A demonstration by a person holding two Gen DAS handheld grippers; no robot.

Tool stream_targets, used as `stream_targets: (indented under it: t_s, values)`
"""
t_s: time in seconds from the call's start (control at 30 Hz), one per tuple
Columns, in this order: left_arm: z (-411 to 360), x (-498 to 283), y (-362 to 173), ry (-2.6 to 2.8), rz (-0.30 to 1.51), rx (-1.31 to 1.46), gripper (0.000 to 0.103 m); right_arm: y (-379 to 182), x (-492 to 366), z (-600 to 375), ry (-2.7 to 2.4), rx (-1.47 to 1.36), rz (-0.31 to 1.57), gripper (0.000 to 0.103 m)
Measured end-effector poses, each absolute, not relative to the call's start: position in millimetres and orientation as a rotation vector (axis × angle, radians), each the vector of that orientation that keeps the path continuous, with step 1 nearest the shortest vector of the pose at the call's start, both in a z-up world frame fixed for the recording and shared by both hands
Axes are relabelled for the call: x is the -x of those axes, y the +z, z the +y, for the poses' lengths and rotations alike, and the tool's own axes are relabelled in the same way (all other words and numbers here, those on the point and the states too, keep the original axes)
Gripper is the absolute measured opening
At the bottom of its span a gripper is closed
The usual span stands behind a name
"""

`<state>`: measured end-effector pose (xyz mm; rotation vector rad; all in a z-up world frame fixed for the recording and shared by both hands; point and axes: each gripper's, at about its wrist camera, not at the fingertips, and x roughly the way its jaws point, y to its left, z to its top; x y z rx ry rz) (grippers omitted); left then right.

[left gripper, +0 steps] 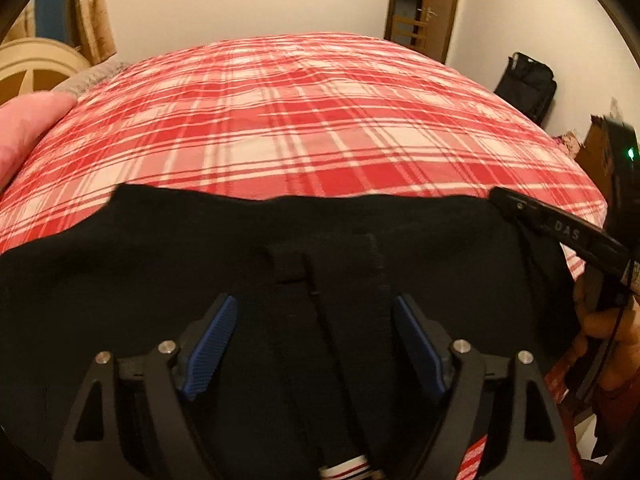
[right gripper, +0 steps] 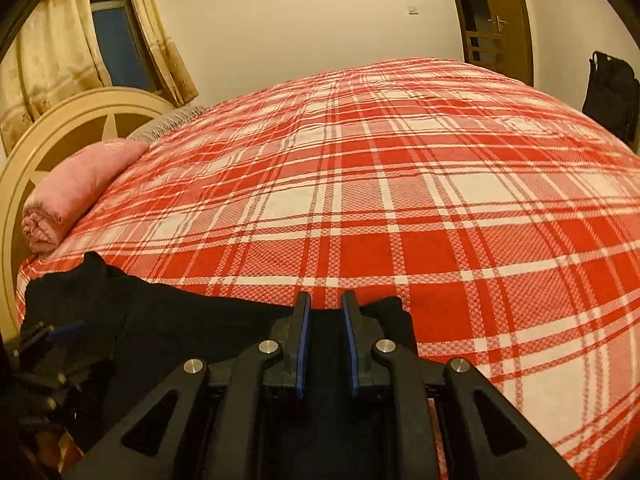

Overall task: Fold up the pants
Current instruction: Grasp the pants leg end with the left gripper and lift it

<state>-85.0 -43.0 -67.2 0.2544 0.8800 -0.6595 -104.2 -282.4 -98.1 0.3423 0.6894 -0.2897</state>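
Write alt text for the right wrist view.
The right gripper is clamped on the edge of black pants lying on a red plaid bedspread. A rolled pink blanket sits at the left, by the headboard.

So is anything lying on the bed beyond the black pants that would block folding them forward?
Nothing visible does. The red plaid bedspread beyond the black pants is bare. The rolled pink blanket sits off to the side by the headboard, clear of them.

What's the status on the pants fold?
Left tool open over black pants. Right tool shut on pants edge. Bedspread ahead, nothing blocking.
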Motion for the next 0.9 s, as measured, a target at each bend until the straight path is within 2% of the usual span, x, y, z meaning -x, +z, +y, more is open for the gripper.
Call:
stream_targets:
  t_s: [0.13,0.17,0.23,0.27,0.3,0.4,0.53,0.8,0.9]
  values:
    - [4.6,66.0,-52.8,-0.523,0.816,-0.221,0.086,-68.2,131.9,-264.5,-0.224,-0.393,0.564,0.017]
    - [25.5,59.6,-49.9,-0.471,0.802,-0.194,0.089,-61.8,135.2,-255.6,-0.211,-0.374,0.539,0.022]
    - [84.3,43.3,-46.7,-0.313,0.784,-0.092,0.093,-50.0,138.9,-237.1,-0.177,-0.345,0.499,0.039]
    - [113.5,37.2,-47.0,-0.227,0.779,-0.039,0.094,-45.0,138.2,-228.1,-0.156,-0.336,0.486,0.051]
    - [138.1,34.2,-48.0,-0.155,0.775,0.007,0.094,-40.6,136.1,-219.1,-0.133,-0.327,0.478,0.054]
    - [225.5,34.2,-51.2,0.083,0.749,0.195,0.094,-28.0,123.7,-189.5,-0.038,-0.286,0.475,0.054]
    - [292.1,42.2,-62.5,0.22,0.715,0.36,0.094,-26.8,107.0,-162.9,0.037,-0.27,0.504,0.054]
    - [314.7,25.5,-111.3,0.194,0.802,0.617,0.094,-36.7,101.4,-136.2,0.07,-0.248,0.568,0.054]
    - [308.4,23.7,-113.0,0.184,0.783,0.645,0.094,-33.9,104.9,-141.8,0.039,-0.256,0.564,0.054]
